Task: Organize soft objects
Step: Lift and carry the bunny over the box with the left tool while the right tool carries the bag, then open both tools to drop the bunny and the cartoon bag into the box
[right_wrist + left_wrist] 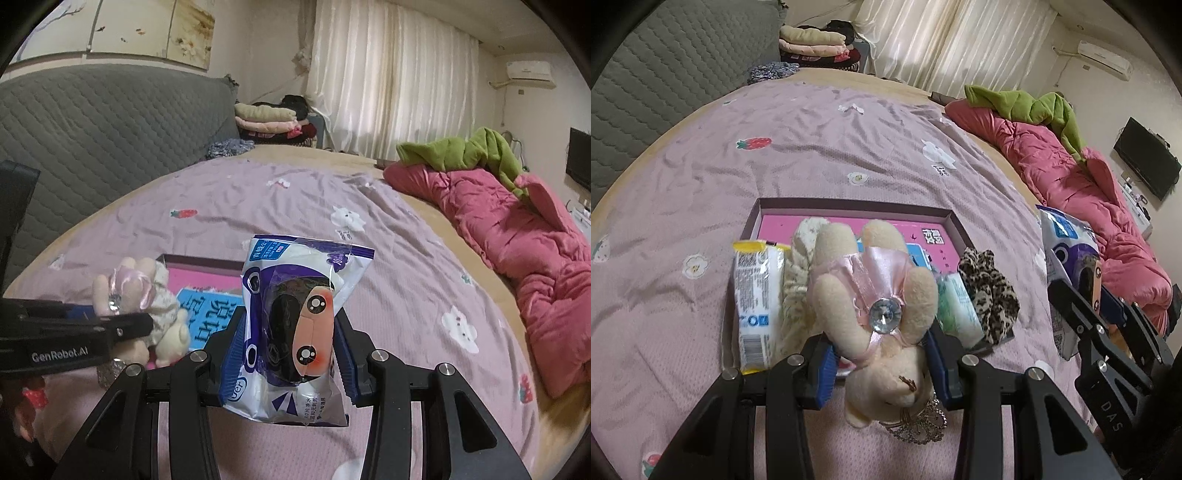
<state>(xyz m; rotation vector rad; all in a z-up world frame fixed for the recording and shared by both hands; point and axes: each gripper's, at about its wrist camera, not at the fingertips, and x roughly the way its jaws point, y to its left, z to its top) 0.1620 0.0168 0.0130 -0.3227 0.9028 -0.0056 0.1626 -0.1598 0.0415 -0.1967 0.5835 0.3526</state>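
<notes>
On the left of the tray [753, 221] you have one white tissue pack with yellow ends [755, 306], its small print too fine to read. Beside it lies a cream scrunchie [799, 280], partly hidden behind the plush bear [875, 295]. Your left hand-held gripper [882, 363] is clamped on this bear at the neck, so it hangs head down over the tray, with a pink bow and one round gem on the chest. A silver crown ornament [919, 424] hangs under its head. To the right of the bear are one green-printed tissue pack [956, 306] and one leopard scrunchie [990, 291]. The tray lies on the bed [812, 129] with the lilac sheet.

Further right, your right hand-held gripper [288, 354] squeezes one blue and white wipes pack [295, 325] with a cartoon face, held above the sheet. Its Chinese writing I cannot read. "GenRobot.AI" is printed on the left one. The pink quilt [517, 240] and green blanket [461, 147] lie at the right edge.
</notes>
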